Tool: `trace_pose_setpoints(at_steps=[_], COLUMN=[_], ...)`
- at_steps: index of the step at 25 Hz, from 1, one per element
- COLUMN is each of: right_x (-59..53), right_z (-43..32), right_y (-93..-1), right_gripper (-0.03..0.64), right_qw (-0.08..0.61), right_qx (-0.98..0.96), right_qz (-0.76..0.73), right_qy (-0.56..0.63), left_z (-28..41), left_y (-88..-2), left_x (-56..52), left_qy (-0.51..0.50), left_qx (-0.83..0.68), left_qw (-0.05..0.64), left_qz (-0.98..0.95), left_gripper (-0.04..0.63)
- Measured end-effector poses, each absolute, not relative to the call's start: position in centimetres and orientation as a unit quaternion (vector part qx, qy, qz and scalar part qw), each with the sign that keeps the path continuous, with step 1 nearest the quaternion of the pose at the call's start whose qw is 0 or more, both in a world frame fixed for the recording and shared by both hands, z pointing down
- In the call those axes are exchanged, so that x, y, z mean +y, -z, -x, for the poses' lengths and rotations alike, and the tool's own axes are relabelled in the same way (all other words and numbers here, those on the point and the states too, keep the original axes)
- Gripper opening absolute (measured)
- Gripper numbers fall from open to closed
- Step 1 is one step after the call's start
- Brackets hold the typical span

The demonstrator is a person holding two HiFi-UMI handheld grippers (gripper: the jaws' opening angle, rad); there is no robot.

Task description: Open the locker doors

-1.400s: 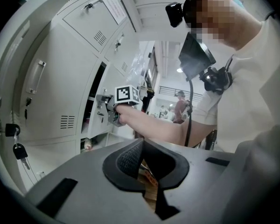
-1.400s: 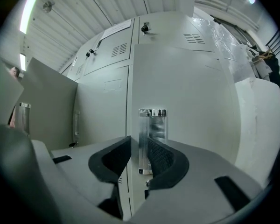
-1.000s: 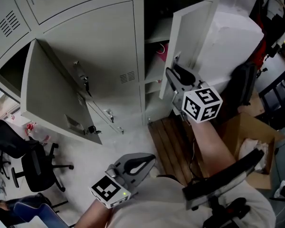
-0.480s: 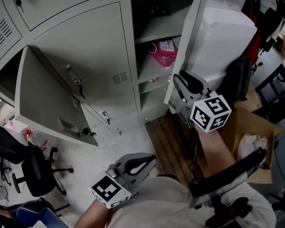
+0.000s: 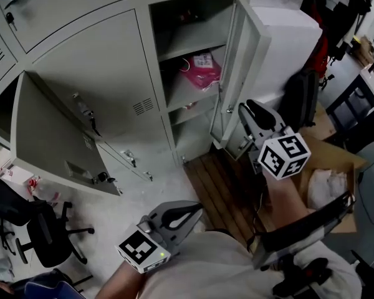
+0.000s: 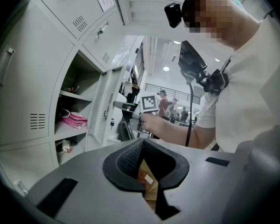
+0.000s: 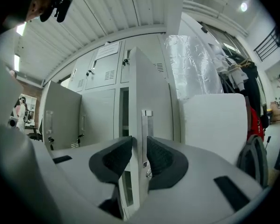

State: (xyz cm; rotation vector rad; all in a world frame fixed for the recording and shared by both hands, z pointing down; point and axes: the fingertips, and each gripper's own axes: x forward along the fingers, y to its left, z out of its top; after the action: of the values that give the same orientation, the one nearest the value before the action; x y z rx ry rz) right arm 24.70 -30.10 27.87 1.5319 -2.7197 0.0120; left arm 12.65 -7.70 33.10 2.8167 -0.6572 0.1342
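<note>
The grey locker bank fills the head view's upper left. Its tall right-hand door stands swung out, and my right gripper holds the door's free edge between its pads. Those jaws have just been closing, with the door edge between them. Behind the door, shelves carry a pink bag. A left-hand door hangs wide open. The middle door is closed. My left gripper stays low by the person's body, away from the lockers, its pads together on nothing.
A wooden pallet lies on the floor before the lockers. A cardboard box sits at the right, and a white wrapped block stands beside the open door. An office chair is at lower left.
The right-hand door has swung further open, with my right gripper moving right and outward along with it. More of the shelves and the pink bag now show. The left gripper has barely shifted.
</note>
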Motion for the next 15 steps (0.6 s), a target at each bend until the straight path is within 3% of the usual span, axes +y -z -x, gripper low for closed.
trace_pose_setpoints(at_steps=[5, 15], right_x=[-29.7, -30.7], right_z=[-28.0, -34.5], right_y=[-27.9, -27.9], right_gripper=[0.055, 0.052], right_qw=[0.018, 0.022], right_qx=[-0.858, -0.839], right_qz=[-0.514, -0.544], right_qy=[-0.001, 0.002], left_z=[-13.8, -16.0], left_y=[-33.3, -33.4], left_x=[-7.5, -7.5], left_qy=[-0.051, -0.051], left_qx=[-0.213, -0.202], left_qw=[0.121, 0.118], left_qz=[-0.968, -0.971], left_gripper=[0.011, 0.011])
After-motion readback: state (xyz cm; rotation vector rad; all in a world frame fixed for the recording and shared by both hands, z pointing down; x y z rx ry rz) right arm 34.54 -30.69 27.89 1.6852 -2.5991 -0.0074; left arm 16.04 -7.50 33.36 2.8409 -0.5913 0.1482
